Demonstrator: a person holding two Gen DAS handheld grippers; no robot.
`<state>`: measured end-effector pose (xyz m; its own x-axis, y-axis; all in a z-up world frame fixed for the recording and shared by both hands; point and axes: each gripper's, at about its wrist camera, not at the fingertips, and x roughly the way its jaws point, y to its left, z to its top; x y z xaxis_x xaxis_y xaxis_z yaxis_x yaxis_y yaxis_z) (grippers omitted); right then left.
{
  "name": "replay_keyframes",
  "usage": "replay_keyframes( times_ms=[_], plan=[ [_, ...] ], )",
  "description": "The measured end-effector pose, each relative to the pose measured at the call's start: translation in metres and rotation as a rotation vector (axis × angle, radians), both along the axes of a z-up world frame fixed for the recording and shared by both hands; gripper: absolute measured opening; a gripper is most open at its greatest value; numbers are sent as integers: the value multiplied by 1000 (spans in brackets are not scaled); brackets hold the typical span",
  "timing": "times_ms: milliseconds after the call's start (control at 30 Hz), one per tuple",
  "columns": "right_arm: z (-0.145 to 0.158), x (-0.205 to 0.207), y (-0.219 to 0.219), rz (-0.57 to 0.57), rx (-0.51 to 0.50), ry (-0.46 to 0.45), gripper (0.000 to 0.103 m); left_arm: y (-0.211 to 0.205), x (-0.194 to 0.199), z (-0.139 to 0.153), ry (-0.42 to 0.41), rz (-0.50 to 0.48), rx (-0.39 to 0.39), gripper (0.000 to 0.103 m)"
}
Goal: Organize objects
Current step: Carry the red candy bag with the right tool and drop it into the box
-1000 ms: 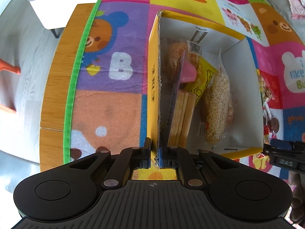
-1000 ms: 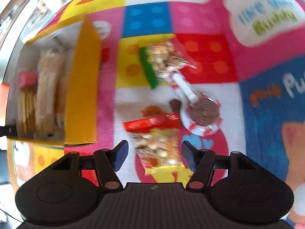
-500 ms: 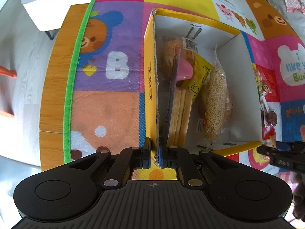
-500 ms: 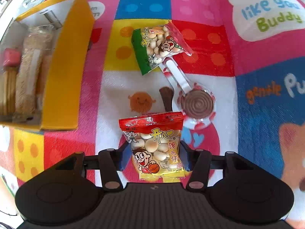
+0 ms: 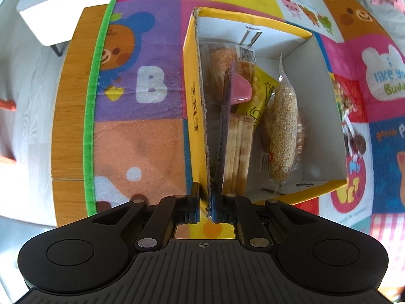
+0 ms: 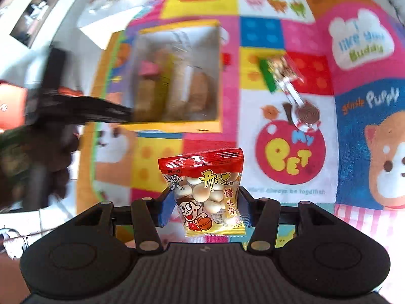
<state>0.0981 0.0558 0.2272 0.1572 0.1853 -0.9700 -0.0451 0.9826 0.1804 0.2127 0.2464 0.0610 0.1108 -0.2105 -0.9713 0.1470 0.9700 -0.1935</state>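
A bright patchwork play mat (image 5: 141, 139) with cartoon animals covers the wooden surface (image 5: 68, 106), and on it stands our yellow cardboard box (image 5: 196, 116), open at the top and already holding upright snack packs: a sesame bar (image 5: 283, 131), flat crackers (image 5: 239, 152) and a pink wedge (image 5: 240, 90). Our left hand-held gripper (image 5: 205, 198) is clamped tight on the box's near left wall, jaws nearly together with only the cardboard edge between them, which steadies the box. Our right hand-held gripper (image 6: 205, 206) has its blue pads pressed against both sides of the red-topped snack bag (image 6: 205, 190) of small round biscuits, and the bag stands upright between the pads, its long axis running away from us, lifted clear of the mat. From this bag the box (image 6: 177, 76) lies farther away and to the left, and the open space inside it is on the right side, beside the sesame bar. So we judge the carry must go forward and left, then down into that gap. The right arm holds the load and is the one to travel. A green-edged snack bag (image 6: 278, 72) and a swirl lollipop (image 6: 305, 114) lie on the mat to the far right, not yet packed
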Motion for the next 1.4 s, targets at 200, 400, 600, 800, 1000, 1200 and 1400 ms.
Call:
replay_keyframes(
  times_ms=[200, 400, 600, 800, 1000, 1200, 1400],
  plan=[
    [60, 5, 11, -52, -57, -108, 52, 5, -1, -1, -7, -14, -31, 11],
    [85, 21, 26, -71, -36, -150, 52, 6, -1, 0, 1, -21, -36, 11],
    [101, 31, 44, -40, -39, -174, 52, 10, 2, -2, 18, -12, -56, 12],
    [97, 39, 42, -66, -43, -130, 52, 14, 2, -1, 19, -15, -73, 13],
    [91, 56, 40, -81, -56, -119, 52, 17, 1, -2, 21, -8, -81, 13],
    [96, 103, 45, -82, -58, -207, 52, 13, 2, -4, 27, -11, -68, 14],
    [85, 132, 30, -149, -46, -242, 68, 15, 3, -6, 38, 1, -77, 14]
  ],
)
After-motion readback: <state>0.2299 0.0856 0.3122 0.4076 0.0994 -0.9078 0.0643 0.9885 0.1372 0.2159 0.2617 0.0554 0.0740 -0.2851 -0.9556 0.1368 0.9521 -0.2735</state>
